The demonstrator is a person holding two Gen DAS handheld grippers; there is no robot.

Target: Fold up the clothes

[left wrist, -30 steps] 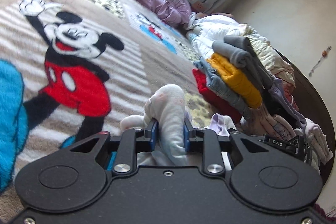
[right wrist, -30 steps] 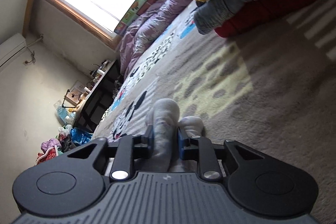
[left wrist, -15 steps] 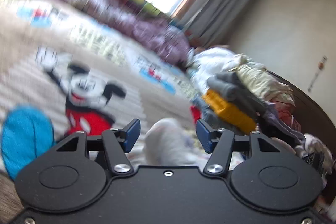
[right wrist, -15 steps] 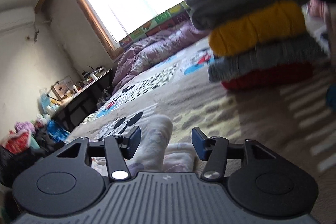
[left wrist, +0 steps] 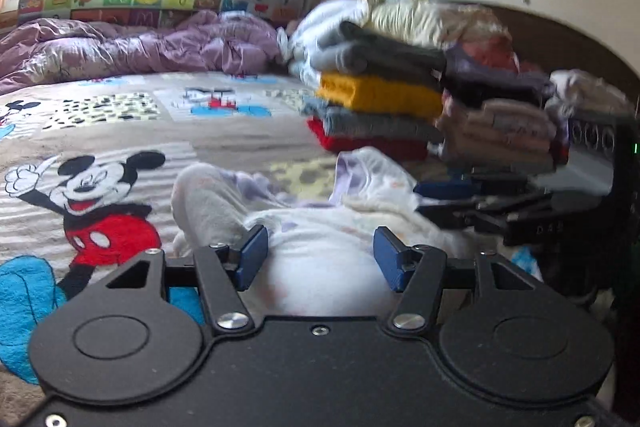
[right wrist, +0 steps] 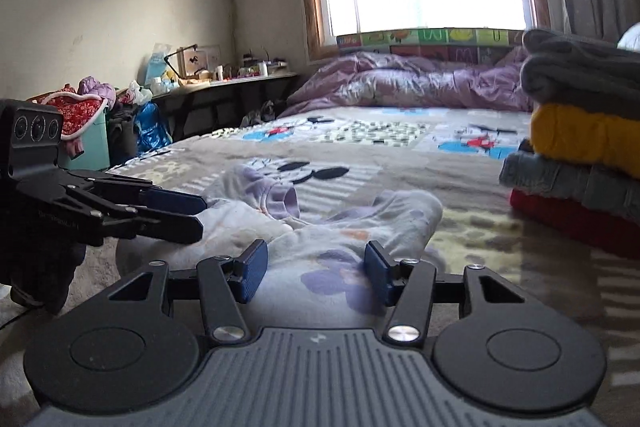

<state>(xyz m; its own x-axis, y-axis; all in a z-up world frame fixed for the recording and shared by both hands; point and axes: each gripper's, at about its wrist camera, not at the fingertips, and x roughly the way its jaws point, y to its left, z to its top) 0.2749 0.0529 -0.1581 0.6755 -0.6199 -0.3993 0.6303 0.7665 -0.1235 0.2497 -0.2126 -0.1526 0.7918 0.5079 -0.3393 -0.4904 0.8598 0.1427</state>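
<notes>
1. Left wrist view: the left gripper (left wrist: 320, 259) has its blue fingers (left wrist: 250, 261) wide apart, holding nothing. The white garment (left wrist: 320, 227) lies on the Mickey blanket (left wrist: 120, 131), near the stack of folded clothes (left wrist: 380, 103).
2. Right wrist view: the right gripper (right wrist: 316, 269) is spread apart too, over the same garment (right wrist: 320, 239). The left gripper (right wrist: 176, 211) sits beside it.
</notes>
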